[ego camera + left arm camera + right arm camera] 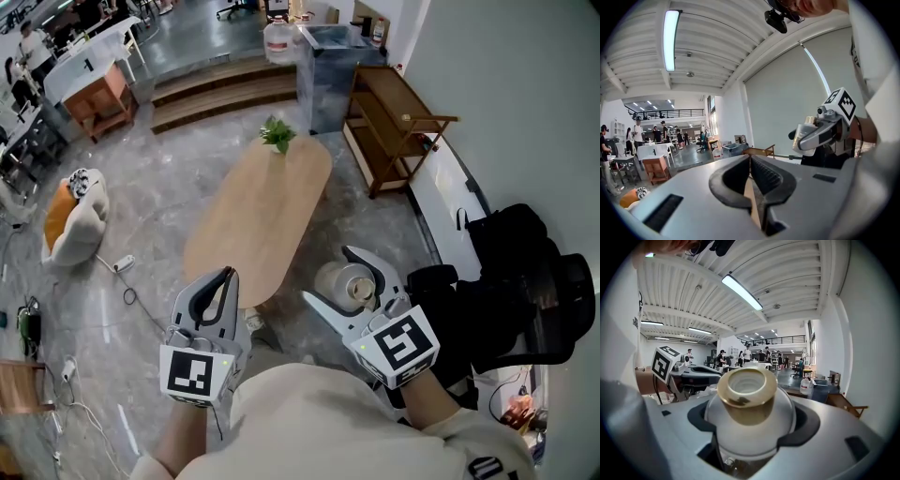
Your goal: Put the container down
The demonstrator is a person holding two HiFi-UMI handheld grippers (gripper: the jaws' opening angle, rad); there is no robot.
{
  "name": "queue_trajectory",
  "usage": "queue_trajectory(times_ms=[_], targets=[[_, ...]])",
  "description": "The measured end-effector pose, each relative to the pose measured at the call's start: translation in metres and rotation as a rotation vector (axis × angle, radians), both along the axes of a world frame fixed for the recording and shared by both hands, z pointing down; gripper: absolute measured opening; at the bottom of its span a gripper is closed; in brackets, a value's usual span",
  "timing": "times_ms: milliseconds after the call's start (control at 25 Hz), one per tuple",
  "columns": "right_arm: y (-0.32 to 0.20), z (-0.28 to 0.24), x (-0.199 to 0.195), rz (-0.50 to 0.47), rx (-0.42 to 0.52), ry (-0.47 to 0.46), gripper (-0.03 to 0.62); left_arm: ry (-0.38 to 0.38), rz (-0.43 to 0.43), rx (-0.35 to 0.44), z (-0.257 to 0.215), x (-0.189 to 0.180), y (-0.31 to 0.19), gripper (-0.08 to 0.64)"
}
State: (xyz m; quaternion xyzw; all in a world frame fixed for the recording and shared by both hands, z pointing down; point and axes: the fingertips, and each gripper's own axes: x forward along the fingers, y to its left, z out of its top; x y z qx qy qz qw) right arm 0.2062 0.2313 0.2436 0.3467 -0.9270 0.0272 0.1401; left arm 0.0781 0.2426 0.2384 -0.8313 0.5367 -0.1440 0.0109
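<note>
A white round container (343,284) with a gold neck sits between the jaws of my right gripper (330,277), held in the air just off the near right end of the oval wooden table (253,216). In the right gripper view the container (749,405) fills the space between the jaws, its open mouth pointing away from the camera, and the right gripper (752,422) is shut on it. My left gripper (227,277) hangs over the table's near end, shut with nothing in it; its jaws (751,160) meet in the left gripper view.
A small green plant (277,134) stands at the table's far end. A wooden shelf (394,122) lines the right wall, with a black bag (525,272) nearer. A cushioned seat (70,211) and cables (127,281) lie on the floor at the left.
</note>
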Motion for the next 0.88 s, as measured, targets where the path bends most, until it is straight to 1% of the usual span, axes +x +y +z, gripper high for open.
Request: queue_trajectory(times_ms=[160, 400, 560, 680, 880], targets=[[-0.022, 0.006, -0.017, 0.0, -0.008, 0.013, 0.334, 0.004, 0.001, -0.017, 0.007, -0.018, -0.024, 0.012], [-0.07, 0.012, -0.045, 0.02, -0.033, 0.039, 0.334, 0.04, 0.03, -0.002, 0.002, -0.04, -0.079, 0.012], [-0.107, 0.009, -0.07, 0.043, -0.039, 0.04, 0.334, 0.046, 0.046, -0.022, 0.006, -0.067, -0.117, 0.012], [-0.135, 0.006, -0.092, 0.063, -0.04, 0.046, 0.334, 0.068, 0.056, -0.016, 0.001, -0.09, -0.148, 0.012], [-0.178, 0.009, -0.128, 0.094, -0.06, 0.06, 0.334, 0.075, 0.084, -0.027, 0.004, -0.126, -0.194, 0.012]])
